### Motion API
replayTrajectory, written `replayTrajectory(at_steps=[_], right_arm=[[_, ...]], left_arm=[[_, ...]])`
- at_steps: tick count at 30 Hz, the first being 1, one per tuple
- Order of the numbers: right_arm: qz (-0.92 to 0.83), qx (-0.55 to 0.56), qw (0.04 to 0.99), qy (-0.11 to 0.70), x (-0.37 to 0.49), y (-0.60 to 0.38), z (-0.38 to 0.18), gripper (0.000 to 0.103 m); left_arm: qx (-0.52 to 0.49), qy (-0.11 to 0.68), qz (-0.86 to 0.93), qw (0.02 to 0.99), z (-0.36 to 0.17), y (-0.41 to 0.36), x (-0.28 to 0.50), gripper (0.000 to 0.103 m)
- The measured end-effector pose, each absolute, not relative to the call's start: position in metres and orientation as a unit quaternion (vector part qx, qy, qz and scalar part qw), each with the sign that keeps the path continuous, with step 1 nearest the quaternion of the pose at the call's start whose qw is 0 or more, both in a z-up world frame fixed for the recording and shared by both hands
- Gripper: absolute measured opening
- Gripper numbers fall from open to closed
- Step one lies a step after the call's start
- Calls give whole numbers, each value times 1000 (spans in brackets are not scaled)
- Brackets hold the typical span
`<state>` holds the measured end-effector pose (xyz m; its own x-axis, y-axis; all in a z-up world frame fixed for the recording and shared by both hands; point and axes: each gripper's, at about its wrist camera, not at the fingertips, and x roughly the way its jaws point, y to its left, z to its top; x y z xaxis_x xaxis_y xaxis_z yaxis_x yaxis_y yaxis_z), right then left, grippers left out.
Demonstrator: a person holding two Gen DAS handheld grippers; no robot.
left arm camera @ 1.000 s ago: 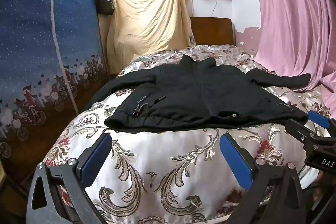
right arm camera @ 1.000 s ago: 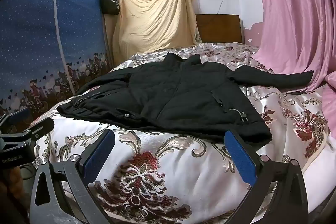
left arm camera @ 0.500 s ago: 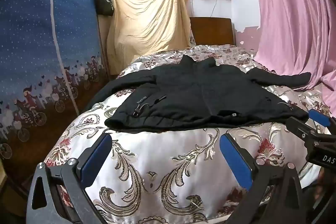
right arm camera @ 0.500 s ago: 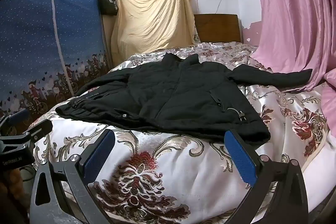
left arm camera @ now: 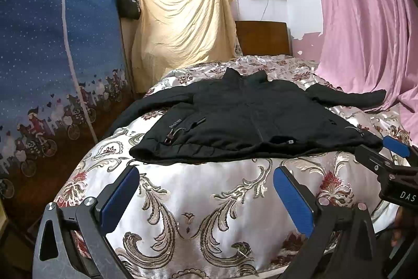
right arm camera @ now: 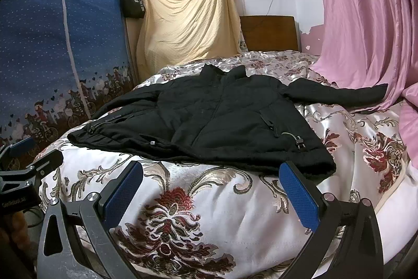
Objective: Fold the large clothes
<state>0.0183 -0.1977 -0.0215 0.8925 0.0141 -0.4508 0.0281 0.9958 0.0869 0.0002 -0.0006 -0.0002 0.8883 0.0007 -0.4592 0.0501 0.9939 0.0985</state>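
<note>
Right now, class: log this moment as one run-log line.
jacket: flat on bed, unfolded | left hand-held gripper: open, empty | right hand-held gripper: open, empty

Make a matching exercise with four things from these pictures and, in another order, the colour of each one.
Things:
1. jacket
2. curtain
3. hanging sheet
4. wardrobe cover

Colours:
a. pink
b. blue
c. black
d. pale yellow

Pairs: 1-c, 2-a, 3-d, 4-b
</note>
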Motion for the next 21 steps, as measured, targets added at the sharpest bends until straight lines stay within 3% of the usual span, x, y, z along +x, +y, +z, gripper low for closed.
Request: replayTrajectory(at_steps=[21], right_arm=[[-5, 46, 971, 234, 19, -197, -23, 102]], left_arm=[[54, 236, -13, 970, 0, -1, 0, 103]])
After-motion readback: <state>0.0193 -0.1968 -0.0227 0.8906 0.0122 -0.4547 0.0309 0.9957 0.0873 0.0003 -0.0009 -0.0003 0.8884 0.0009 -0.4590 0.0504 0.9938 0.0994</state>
